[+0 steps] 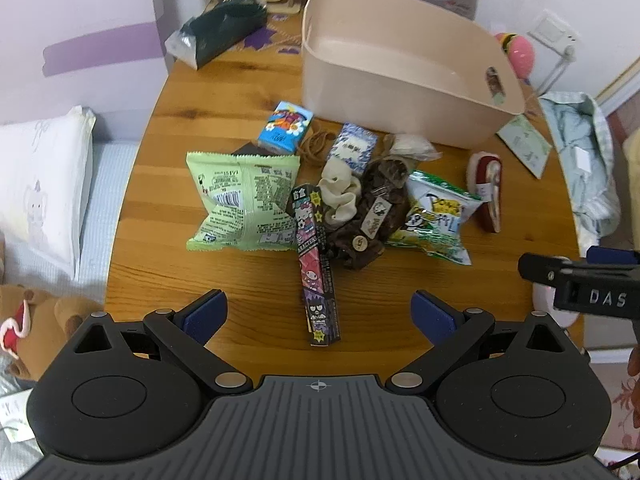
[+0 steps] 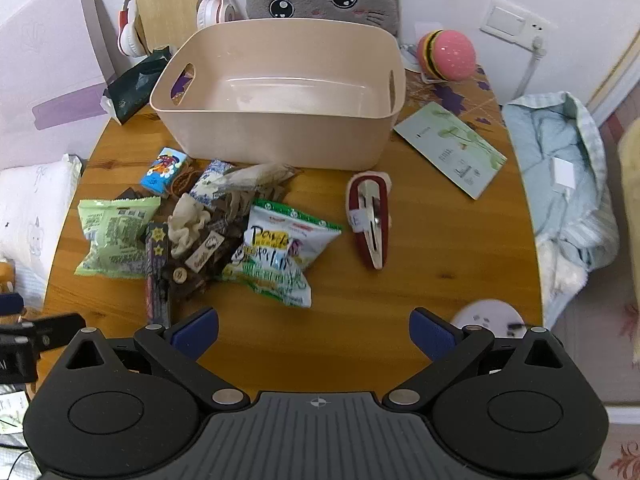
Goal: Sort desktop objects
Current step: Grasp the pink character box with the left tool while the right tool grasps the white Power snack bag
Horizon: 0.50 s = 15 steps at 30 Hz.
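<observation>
We hold our left gripper (image 1: 319, 312) and right gripper (image 2: 314, 330) spread wide, empty, above the wooden table (image 2: 440, 280).

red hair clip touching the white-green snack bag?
Apart. The right wrist view shows bare table between the red hair clip and the white-green snack bag.

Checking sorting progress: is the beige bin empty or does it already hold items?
Empty. The beige bin shows only its bare floor in both views.
</observation>
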Motion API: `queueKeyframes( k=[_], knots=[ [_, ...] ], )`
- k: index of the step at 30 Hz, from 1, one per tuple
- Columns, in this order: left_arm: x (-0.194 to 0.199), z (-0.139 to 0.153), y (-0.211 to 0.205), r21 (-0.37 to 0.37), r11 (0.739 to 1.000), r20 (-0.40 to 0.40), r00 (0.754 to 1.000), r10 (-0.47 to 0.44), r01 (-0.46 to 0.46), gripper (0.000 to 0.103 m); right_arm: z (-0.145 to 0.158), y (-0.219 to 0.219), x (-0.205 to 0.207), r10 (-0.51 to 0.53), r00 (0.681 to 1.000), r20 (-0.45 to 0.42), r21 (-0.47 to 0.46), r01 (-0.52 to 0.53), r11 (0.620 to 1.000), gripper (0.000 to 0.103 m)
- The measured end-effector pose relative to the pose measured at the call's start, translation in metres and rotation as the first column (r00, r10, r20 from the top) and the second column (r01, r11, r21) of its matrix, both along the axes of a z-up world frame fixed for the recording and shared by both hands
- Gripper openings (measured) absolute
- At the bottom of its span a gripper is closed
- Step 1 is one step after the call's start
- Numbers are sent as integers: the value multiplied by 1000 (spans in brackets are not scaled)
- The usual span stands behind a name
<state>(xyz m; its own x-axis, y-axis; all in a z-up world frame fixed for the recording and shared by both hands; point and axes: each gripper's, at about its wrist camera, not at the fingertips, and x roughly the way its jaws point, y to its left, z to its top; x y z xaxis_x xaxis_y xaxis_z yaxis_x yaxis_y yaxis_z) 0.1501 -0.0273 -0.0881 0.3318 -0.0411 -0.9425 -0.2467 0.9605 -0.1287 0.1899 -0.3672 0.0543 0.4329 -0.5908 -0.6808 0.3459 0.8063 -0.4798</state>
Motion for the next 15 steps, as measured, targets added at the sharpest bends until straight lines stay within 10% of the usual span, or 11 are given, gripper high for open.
queueKeyframes(
  k=[15],
  knots=[
    [26,-44,-13,68,997,-91,995,41,-35,101,-13,-57,61,-60,998,34,196,52,979,103]
  ],
)
